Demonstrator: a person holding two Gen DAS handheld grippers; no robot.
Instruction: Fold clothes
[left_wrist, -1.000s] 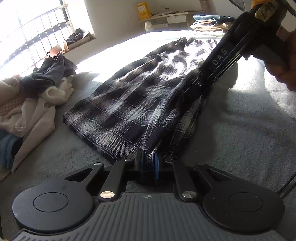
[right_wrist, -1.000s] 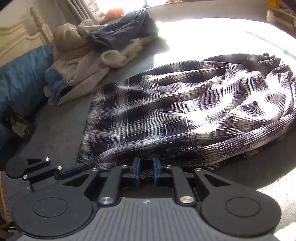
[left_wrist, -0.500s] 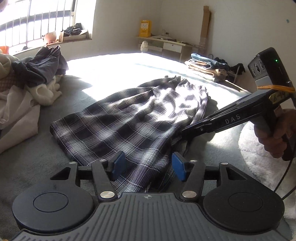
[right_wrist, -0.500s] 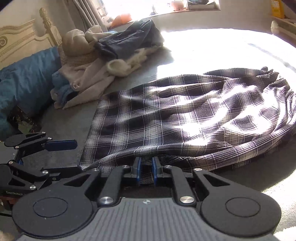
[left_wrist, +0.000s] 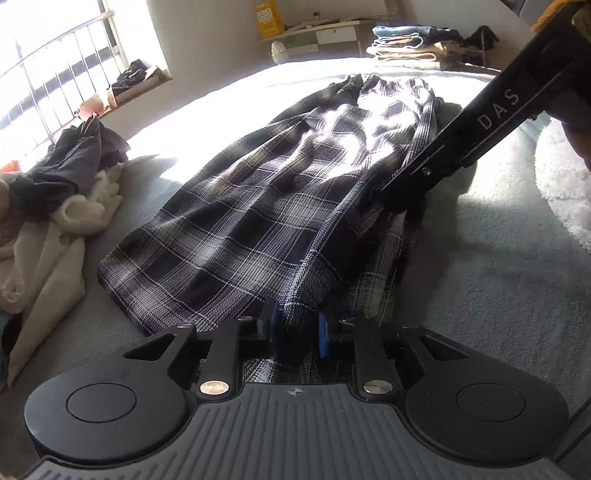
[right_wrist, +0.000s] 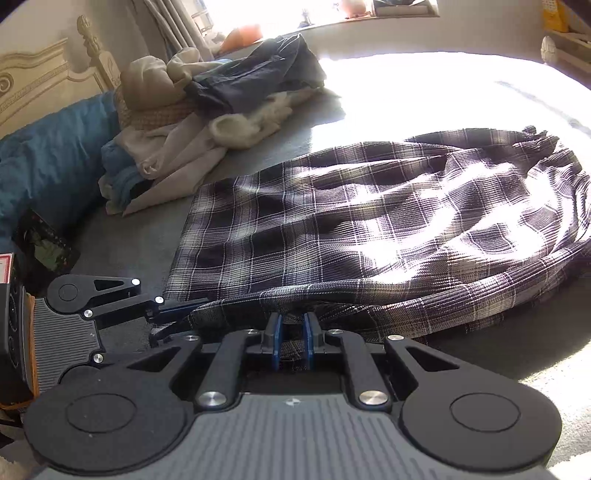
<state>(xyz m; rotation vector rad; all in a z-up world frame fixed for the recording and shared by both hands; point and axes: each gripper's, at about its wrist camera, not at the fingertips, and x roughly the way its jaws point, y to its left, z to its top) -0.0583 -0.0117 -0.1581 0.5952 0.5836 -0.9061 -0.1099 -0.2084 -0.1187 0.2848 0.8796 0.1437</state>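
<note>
Half a second back the left tongs (left_wrist: 297, 326) stood wide open above the plaid garment (left_wrist: 280, 206), clear of the cloth; a second back they were pinched shut on its near edge. Now their jaws are closing again with a fold of the plaid edge between the blue pads (left_wrist: 274, 325), though the pads do not look fully pressed home yet. I read this as a regrip: the left side let go, shifted along the edge and is taking a fresh hold.

The right tongs (right_wrist: 292, 343) have not changed over the same second. They stay clamped on the same long edge of the garment, further along toward its gathered end, with cloth bunched between their blue pads.

With both holds on one long edge, the next fold looks ready to begin once the left grip is firm.

The garment lies lengthwise on the grey bed cover (left_wrist: 498, 295), roughly mid-bed, its straight hem toward the heap of unfolded clothes (right_wrist: 207, 110) at the headboard side and its puckered end toward the sunlit far part. It is a thin woven fabric, dark navy checked with white and grey lines, already doubled, soft and rippled where the sun hits it. The bed cover has a short, fuzzy nap that should hold the lower layer still. A neat stack of folded clothes (left_wrist: 402, 42) sits off beyond the far edge.
</note>
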